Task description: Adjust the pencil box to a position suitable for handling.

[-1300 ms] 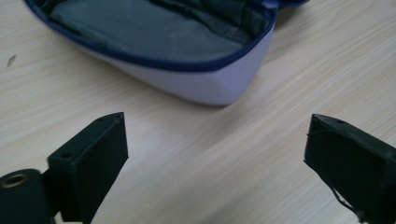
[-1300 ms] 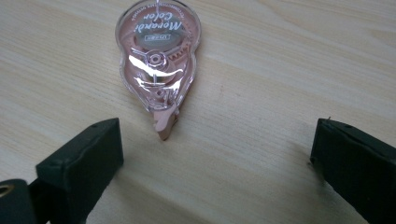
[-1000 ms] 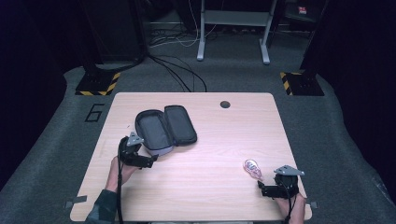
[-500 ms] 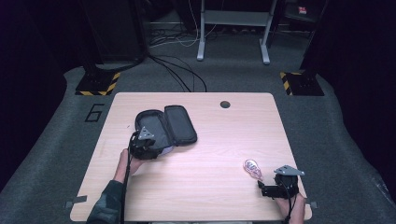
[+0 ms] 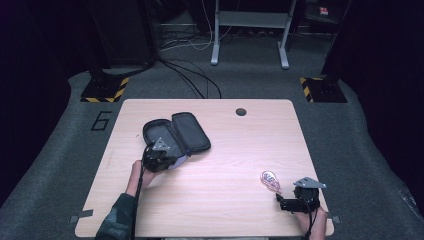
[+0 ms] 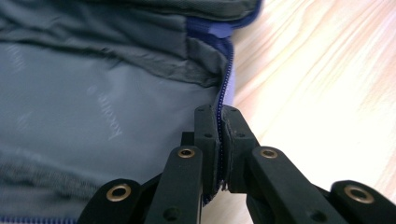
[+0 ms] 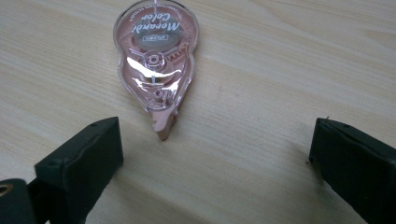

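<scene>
Left gripper: we are clamping its jaws on the zipper edge of the open pouch, at about 8 o'clock on the table.
Right gripper: we are holding its jaws spread wide and empty at about 5 o'clock, with the correction tape just ahead of the gap.
Table: we are working over pale wood, bare between the two things.
Pouch: we are seeing it lying unzipped, both halves flat, grey lining up, at roughly 10 o'clock from the table's middle.
Pouch handling: we are judging it soft and light, so it should sag; the stitched rim is the firmest hold.
Correction tape: we are seeing a small pink-clear dispenser lying flat, tip toward the right gripper.
Tape handling: we are judging it light, rigid and slick; a grip across the narrow waist looks best.
</scene>
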Available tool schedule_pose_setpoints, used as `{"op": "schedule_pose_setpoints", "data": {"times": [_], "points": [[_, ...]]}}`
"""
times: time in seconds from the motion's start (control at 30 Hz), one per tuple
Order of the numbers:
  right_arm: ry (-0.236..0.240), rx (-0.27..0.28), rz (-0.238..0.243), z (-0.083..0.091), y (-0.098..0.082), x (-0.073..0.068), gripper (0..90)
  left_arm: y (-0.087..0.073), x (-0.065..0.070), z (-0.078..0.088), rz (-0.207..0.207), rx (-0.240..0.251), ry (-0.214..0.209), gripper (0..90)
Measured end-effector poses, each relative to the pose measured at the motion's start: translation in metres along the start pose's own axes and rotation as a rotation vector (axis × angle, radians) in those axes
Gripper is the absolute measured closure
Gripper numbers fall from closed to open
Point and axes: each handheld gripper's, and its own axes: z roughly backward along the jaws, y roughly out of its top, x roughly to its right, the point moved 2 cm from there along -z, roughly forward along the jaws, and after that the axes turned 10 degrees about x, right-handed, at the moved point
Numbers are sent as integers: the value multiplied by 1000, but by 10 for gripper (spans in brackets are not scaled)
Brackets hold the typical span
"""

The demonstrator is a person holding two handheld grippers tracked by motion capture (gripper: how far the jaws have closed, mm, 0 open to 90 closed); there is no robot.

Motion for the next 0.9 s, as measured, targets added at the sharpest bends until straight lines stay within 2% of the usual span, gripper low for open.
{"op": "schedule_pose_setpoints", "data": {"times": [0.23,0.43,0.47,0.57,0.77,0.8,0.9], "points": [[1,1,0,0,0,0,25,5,19,-9,25,18,-3,865],[0,-1,-8,0,0,-1,26,9,33,-16,66,37,12,865],[0,0,-3,0,0,0,25,11,37,-19,86,44,14,864],[0,-1,-8,0,0,-1,26,13,42,-22,96,47,21,864],[-1,0,-9,0,0,-1,26,23,60,-34,120,47,26,863],[-2,0,-8,0,0,-1,26,27,66,-38,123,43,27,863],[-1,0,-8,0,0,-1,26,30,72,-42,127,40,24,863]]}}
